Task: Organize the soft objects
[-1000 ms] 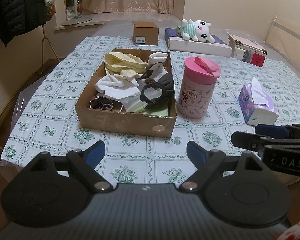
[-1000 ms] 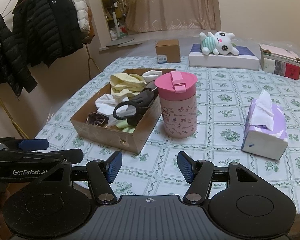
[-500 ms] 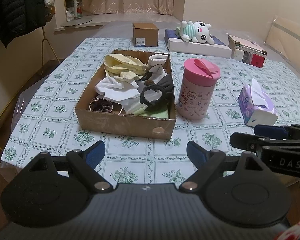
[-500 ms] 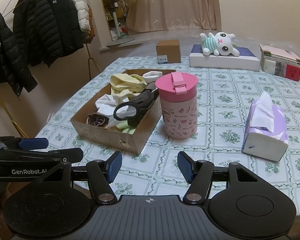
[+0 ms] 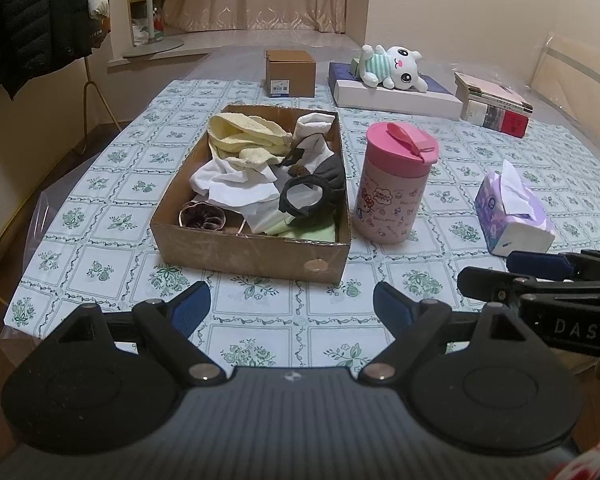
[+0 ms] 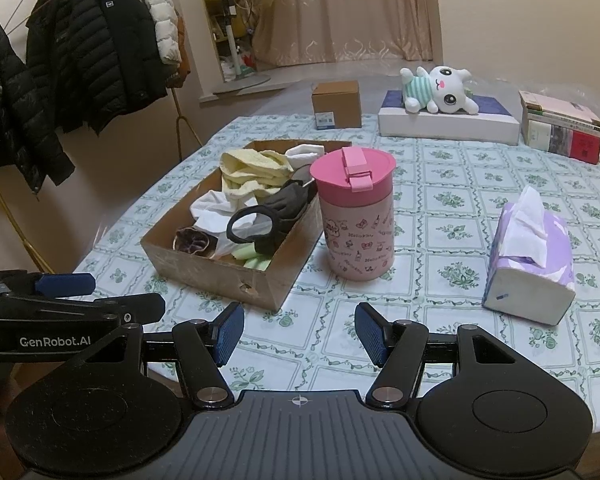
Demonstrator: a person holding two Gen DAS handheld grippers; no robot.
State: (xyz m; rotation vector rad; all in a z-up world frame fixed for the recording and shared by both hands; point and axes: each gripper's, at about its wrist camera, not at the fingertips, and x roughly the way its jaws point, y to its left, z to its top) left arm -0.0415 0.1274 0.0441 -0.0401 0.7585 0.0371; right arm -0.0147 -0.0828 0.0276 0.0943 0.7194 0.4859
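Note:
An open cardboard box (image 5: 252, 248) sits on the patterned tablecloth and holds soft items: a pale yellow cloth (image 5: 244, 136), a white cloth (image 5: 236, 184), a black band (image 5: 304, 200), a dark scrunchie (image 5: 202, 216) and a green cloth (image 5: 316, 234). A white plush toy (image 5: 392, 66) lies on a flat white box at the far side. My left gripper (image 5: 292, 304) hovers open in front of the box, with nothing between its fingers. To its right, my right gripper (image 6: 300, 332) is also open and holds nothing, near the table's front edge.
A pink lidded cup (image 5: 392, 188) stands right beside the box. Further right lies a purple tissue pack (image 5: 512, 208). A small brown carton (image 5: 290, 72) and stacked books (image 5: 496, 108) are at the back. Coats hang on a rack (image 6: 80, 48) to the left of the table.

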